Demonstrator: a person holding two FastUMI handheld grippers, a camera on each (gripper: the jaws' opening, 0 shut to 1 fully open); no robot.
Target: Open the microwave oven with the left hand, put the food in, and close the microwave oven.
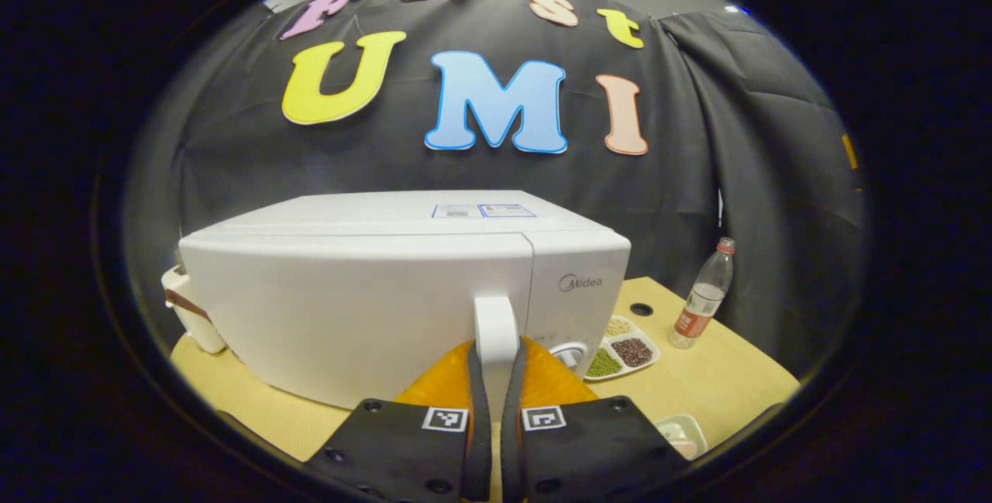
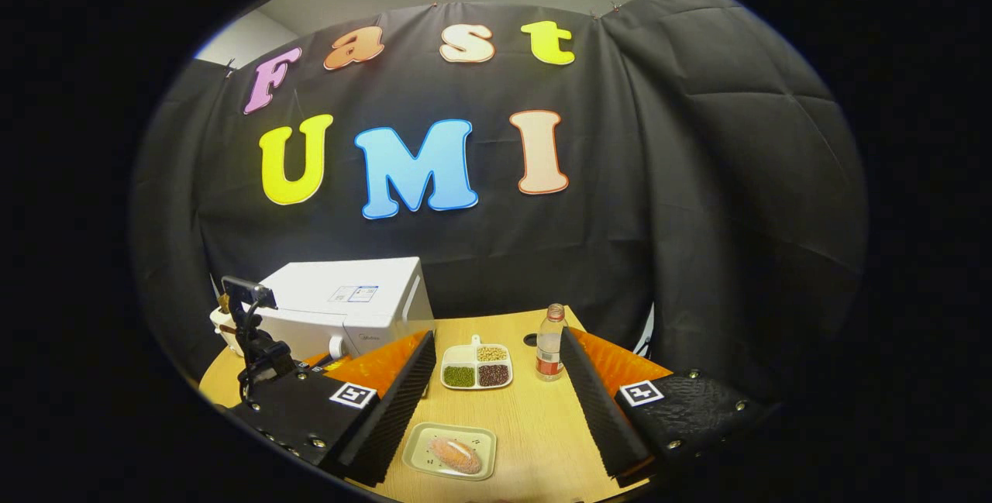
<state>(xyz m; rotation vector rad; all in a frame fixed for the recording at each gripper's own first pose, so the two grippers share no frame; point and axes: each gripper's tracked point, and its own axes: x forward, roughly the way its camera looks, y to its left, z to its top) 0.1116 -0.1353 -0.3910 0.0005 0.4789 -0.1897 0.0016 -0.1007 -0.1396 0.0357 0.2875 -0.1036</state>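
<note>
Left gripper (image 1: 496,379) — your fingers clamped on the door handle (image 1: 496,325); microwave (image 1: 372,286) not yet opened. Right gripper (image 2: 496,402) — spread wide, empty, above the food (image 2: 455,454) on its tray (image 2: 418,441). Loading and closing remain.

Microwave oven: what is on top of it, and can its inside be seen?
On top of the microwave oven lies a flat label sticker. Its door is closed, with the left gripper shut on the door handle, so the inside is hidden.
</note>
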